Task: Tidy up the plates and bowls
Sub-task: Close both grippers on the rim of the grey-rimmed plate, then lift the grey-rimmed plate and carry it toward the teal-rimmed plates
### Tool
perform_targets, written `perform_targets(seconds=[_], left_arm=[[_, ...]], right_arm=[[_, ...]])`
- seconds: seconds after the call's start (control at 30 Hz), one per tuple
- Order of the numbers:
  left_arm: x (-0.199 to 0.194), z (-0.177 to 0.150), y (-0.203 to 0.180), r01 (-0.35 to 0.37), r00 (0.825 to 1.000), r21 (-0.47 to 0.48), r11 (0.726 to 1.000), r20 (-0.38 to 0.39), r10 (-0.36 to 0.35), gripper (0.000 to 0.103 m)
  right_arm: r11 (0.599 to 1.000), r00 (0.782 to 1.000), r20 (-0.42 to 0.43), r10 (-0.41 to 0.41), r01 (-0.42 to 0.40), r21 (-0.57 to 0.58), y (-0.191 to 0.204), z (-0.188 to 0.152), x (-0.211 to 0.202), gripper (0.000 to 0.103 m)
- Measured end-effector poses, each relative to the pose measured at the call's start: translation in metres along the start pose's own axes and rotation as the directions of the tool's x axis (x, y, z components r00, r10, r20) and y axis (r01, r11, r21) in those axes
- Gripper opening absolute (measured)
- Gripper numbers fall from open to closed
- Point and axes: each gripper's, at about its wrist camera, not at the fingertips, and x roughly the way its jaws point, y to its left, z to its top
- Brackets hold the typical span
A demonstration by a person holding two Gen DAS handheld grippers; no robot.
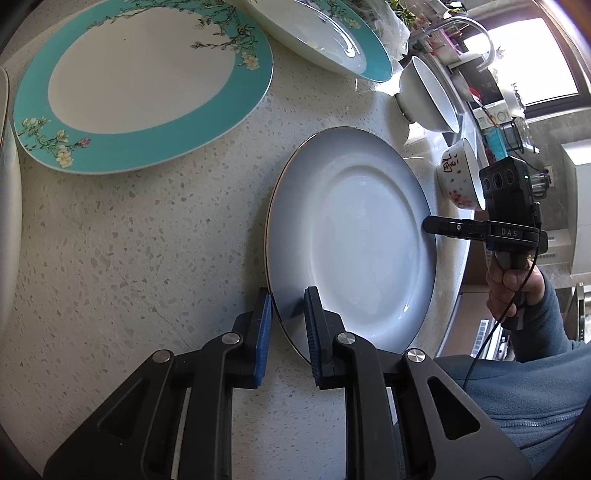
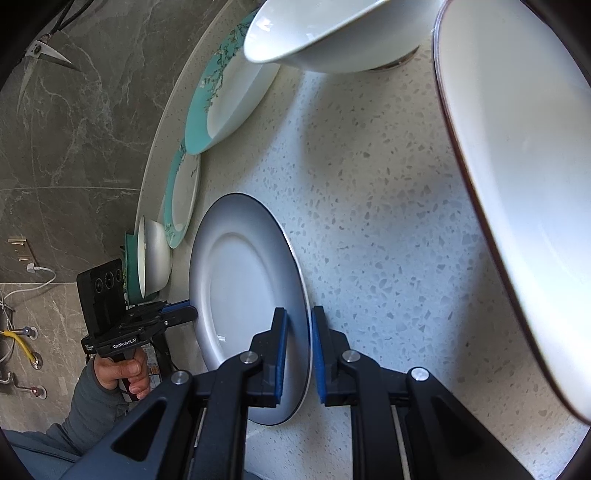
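Note:
A pale blue-grey plate with a dark rim [image 1: 354,236] lies on the speckled counter [image 1: 147,240]. My left gripper [image 1: 290,306] straddles its near rim, one blue pad over the plate and one outside, with a gap between pad and rim. My right gripper [image 2: 299,325] straddles the opposite rim of the same plate [image 2: 243,295], also with a visible gap. Each gripper shows in the other's view: the right [image 1: 430,225] and the left [image 2: 192,310]. A turquoise floral plate [image 1: 147,81] lies beyond the blue-grey plate.
A second turquoise plate [image 1: 332,33] lies tilted at the back. A white bowl [image 1: 428,96] and a small painted bowl [image 1: 458,177] stand by the counter edge. A large white plate with a dark red rim [image 2: 517,184] and a white bowl [image 2: 332,33] lie near the right gripper.

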Motion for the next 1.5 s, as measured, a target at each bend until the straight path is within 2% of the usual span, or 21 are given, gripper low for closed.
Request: perform_targets(seconds=[0.57,0.77,0.97,1.2,1.5], left_arm=[[-0.004,-0.005,-0.004,0.004,1.000,-0.010,1.000,0.013,-0.004,0.015],[-0.025,-0.017,-0.011,0.012,0.998,-0.032,0.999,0.066,-0.010,0.015],[-0.055,-0.046,-0.019,-0.012,0.991,-0.069,0.998,0.134,0.021,0.015],[-0.088,-0.096,-0.011,-0.033,0.976,-0.154,0.987,0.209,0.066,0.015],[-0.087,-0.146,0.012,-0.038,0.972,-0.247,0.968,0.215,0.093,0.016]], right_arm=[[0.999,1.000,0.017,-0.011,0.011,-0.032,0.010,0.000,-0.005,0.016],[0.998,1.000,0.015,-0.001,0.002,-0.061,0.020,-0.001,-0.012,0.016],[0.991,1.000,-0.006,0.016,-0.016,-0.129,0.045,-0.004,-0.016,0.016],[0.972,0.998,-0.061,0.032,-0.045,-0.230,0.081,-0.010,-0.005,0.016],[0.959,0.990,-0.143,0.002,-0.042,-0.279,0.093,-0.026,0.029,0.016]])
